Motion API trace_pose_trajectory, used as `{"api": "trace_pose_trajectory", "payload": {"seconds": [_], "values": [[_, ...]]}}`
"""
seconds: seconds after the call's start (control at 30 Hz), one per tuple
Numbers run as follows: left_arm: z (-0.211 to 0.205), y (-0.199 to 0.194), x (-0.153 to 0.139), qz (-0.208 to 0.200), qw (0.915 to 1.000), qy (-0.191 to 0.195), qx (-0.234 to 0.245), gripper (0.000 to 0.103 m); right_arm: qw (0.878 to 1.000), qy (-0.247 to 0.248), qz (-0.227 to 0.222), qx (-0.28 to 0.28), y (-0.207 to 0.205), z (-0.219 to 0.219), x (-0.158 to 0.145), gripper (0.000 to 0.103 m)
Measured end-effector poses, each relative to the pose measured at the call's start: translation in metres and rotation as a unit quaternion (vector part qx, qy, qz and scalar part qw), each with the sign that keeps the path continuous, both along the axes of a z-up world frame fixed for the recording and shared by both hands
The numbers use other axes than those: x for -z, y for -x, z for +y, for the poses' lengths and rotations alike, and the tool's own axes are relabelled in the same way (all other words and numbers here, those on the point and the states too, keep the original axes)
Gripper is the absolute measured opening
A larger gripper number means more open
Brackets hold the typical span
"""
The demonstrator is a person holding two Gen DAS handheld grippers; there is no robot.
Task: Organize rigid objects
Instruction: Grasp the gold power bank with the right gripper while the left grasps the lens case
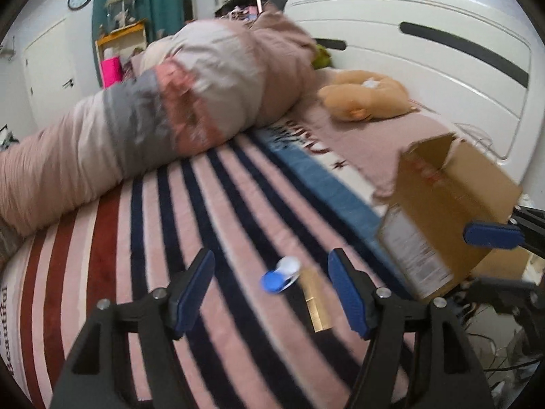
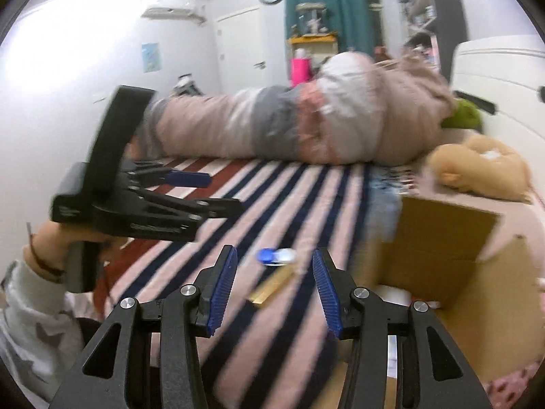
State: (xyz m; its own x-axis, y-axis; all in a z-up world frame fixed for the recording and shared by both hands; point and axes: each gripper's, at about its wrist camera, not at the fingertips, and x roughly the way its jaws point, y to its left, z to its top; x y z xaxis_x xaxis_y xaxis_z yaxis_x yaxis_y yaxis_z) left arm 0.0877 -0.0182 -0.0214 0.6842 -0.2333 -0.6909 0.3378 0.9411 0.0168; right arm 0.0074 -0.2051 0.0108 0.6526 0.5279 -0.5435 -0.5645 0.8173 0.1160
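Two gaping claws frame a slim gold bar on plush stripes.

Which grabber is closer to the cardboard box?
Right. The right gripper has a blue finger up against the cardboard box, which sits just to its right. The left gripper is further left over the striped blanket, near the gold stick.
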Motion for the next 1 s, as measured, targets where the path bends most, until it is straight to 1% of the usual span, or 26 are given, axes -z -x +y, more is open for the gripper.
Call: {"api": "trace_pose_trajectory", "payload": {"seconds": [0.03, 0.07, 0.1, 0.13, 0.23, 0.33, 0.37, 0.43, 0.47, 0.5, 0.53, 0.57, 0.63, 0.67, 0.7, 0.77, 0.83, 0.9, 0.93, 0.97, 1.0], "values": [[0.006, -0.002, 0.007, 0.004, 1.0, 0.001, -0.003, 0.066, 1.0, 0.004, 0.011, -0.01, -0.004, 0.016, 0.007, 0.043], [0.012, -0.005, 0.015, 0.01, 0.9999, 0.006, -0.003, 0.066, 1.0, 0.01, 0.02, -0.011, -0.008, 0.027, 0.013, 0.047], [0.02, -0.01, 0.026, 0.02, 0.9997, 0.016, -0.001, 0.066, 0.999, 0.02, 0.033, -0.011, -0.013, 0.039, 0.023, 0.054], [0.024, -0.013, 0.034, 0.026, 0.9994, 0.022, 0.002, 0.066, 0.999, 0.027, 0.043, -0.011, -0.019, 0.047, 0.031, 0.056], [0.033, -0.025, 0.063, 0.047, 0.9982, 0.034, 0.01, 0.066, 0.996, 0.046, 0.083, 0.004, -0.041, 0.064, 0.063, 0.056], [0.032, -0.037, 0.086, 0.069, 0.997, 0.027, 0.02, 0.066, 0.989, 0.061, 0.124, 0.046, -0.071, 0.065, 0.104, 0.056], [0.032, -0.041, 0.091, 0.075, 0.9963, 0.032, 0.026, 0.066, 0.988, 0.06, 0.136, 0.053, -0.078, 0.063, 0.114, 0.056], [0.031, -0.05, 0.102, 0.096, 0.9931, 0.058, 0.036, 0.066, 0.983, 0.05, 0.164, 0.062, -0.094, 0.058, 0.133, 0.056], [0.028, -0.056, 0.109, 0.108, 0.9911, 0.066, 0.041, 0.066, 0.981, 0.042, 0.176, 0.067, -0.1, 0.056, 0.141, 0.055], [0.025, -0.059, 0.112, 0.114, 0.9903, 0.065, 0.046, 0.066, 0.981, 0.037, 0.177, 0.07, -0.104, 0.054, 0.146, 0.042], [0.02, -0.062, 0.116, 0.119, 0.9896, 0.063, 0.053, 0.066, 0.983, 0.033, 0.168, 0.073, -0.105, 0.051, 0.148, 0.036], [0.016, -0.065, 0.119, 0.123, 0.9886, 0.061, 0.061, 0.066, 0.984, 0.026, 0.163, 0.068, -0.105, 0.049, 0.147, 0.026], [0.005, -0.07, 0.128, 0.137, 0.9858, 0.064, 0.073, 0.066, 0.985, 0.02, 0.159, 0.066, -0.105, 0.043, 0.144, 0.023], [0.0, -0.073, 0.132, 0.141, 0.9852, 0.063, 0.074, 0.066, 0.985, 0.025, 0.157, 0.064, -0.103, 0.044, 0.144, 0.021], [-0.006, -0.075, 0.135, 0.14, 0.9857, 0.058, 0.074, 0.066, 0.986, 0.032, 0.153, 0.06, -0.099, 0.044, 0.144, 0.019], [-0.013, -0.079, 0.135, 0.132, 0.9877, 0.047, 0.07, 0.067, 0.987, 0.05, 0.143, 0.061, -0.098, 0.049, 0.142, 0.018], [-0.018, -0.084, 0.134, 0.124, 0.9891, 0.048, 0.065, 0.067, 0.986, 0.057, 0.139, 0.066, -0.088, 0.046, 0.14, 0.018], [-0.021, -0.09, 0.134, 0.119, 0.9897, 0.051, 0.06, 0.067, 0.986, 0.057, 0.141, 0.068, -0.085, 0.041, 0.139, 0.016], [-0.024, -0.091, 0.135, 0.117, 0.9903, 0.045, 0.061, 0.062, 0.986, 0.057, 0.142, 0.069, -0.084, 0.039, 0.138, 0.015], [-0.026, -0.09, 0.135, 0.113, 0.9911, 0.033, 0.061, 0.049, 0.986, 0.057, 0.143, 0.069, -0.083, 0.036, 0.138, 0.015], [-0.028, -0.088, 0.136, 0.109, 0.9924, 0.01, 0.056, 0.041, 0.986, 0.058, 0.143, 0.069, -0.08, 0.034, 0.138, 0.015]]}}
